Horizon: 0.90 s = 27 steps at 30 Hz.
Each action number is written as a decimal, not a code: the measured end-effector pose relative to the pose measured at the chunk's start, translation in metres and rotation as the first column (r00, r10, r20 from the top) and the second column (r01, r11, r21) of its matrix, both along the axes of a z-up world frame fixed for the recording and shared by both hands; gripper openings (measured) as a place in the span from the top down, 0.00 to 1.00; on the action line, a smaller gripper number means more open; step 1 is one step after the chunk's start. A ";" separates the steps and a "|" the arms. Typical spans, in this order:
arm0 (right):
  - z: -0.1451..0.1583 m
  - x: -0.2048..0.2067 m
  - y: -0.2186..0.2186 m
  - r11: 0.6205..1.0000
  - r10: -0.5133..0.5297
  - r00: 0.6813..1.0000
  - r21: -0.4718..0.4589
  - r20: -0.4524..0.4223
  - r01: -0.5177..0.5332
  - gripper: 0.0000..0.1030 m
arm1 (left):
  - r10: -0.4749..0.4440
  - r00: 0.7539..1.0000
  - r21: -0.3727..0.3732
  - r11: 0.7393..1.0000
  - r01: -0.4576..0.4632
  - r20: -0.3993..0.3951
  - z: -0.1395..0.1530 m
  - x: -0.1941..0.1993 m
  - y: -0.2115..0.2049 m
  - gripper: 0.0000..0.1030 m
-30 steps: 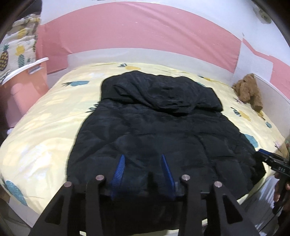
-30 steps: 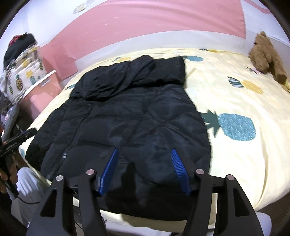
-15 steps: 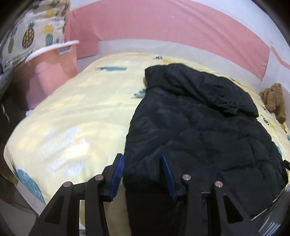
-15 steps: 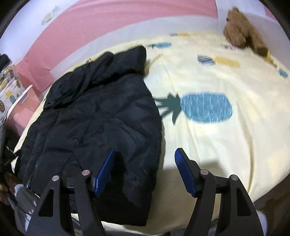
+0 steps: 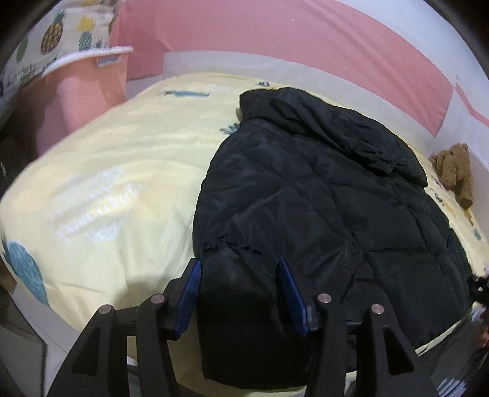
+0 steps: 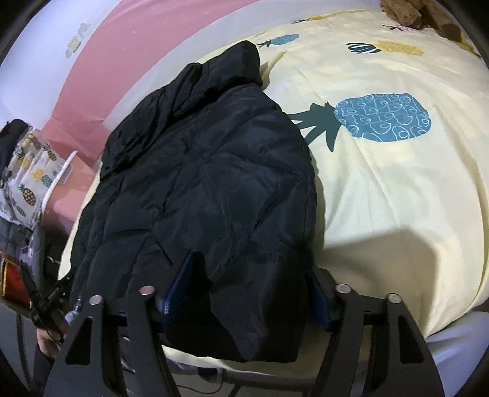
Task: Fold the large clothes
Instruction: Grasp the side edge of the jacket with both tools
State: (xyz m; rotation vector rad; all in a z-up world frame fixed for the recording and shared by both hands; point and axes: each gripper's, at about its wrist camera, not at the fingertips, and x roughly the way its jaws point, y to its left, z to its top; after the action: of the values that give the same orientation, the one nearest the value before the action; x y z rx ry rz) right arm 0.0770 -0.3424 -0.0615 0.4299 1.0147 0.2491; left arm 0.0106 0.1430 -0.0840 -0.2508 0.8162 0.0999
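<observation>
Left gripper (image 5: pixel 238 268), jaws opening, and right gripper (image 6: pixel 250 274), jaws closing, straddle the black puffer jacket's (image 5: pixel 305 189) hem corners at lower frame, neither pinching; soft, bulky, slippery, so grip deep.

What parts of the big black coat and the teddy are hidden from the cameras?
- Coat hem corner, left wrist view: in shadow behind the left tool, jaws opening.
- Coat's other hem corner, right wrist view: right tool, jaws closing, covers it.
- Sleeves: none visible in either view.
- Teddy, right wrist view: cut off by the top edge.
</observation>
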 end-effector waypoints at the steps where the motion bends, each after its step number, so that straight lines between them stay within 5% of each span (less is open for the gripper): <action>1: 0.000 0.000 0.001 1.000 -0.001 1.000 -0.006 0.000 0.001 0.51 | 0.006 1.000 -0.009 1.000 -0.006 -0.003 -0.001 0.001 0.000 0.49; 5: 0.004 0.000 0.000 1.000 -0.009 1.000 0.021 0.006 0.009 0.79 | 0.010 1.000 -0.004 1.000 -0.010 -0.005 0.004 0.003 -0.004 0.69; 9: 0.025 -0.005 0.001 1.000 0.001 0.998 0.026 0.061 -0.003 0.87 | -0.006 0.999 -0.010 1.000 0.006 0.039 0.026 -0.002 -0.007 0.86; 17: 0.089 -0.046 -0.002 0.999 0.030 0.977 0.034 0.211 -0.038 0.89 | -0.020 0.982 -0.011 1.000 0.022 0.188 0.089 -0.037 -0.010 0.88; 27: 0.124 -0.082 -0.018 0.997 -0.005 0.961 0.069 0.276 -0.015 0.89 | -0.010 0.963 -0.061 0.998 0.028 0.270 0.130 -0.080 -0.006 0.88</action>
State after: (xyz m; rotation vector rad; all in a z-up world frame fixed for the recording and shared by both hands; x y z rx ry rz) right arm -0.0053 -0.3601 0.0620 0.4433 0.7351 0.3411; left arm -0.0698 0.1367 0.0463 -0.3095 0.5511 0.0206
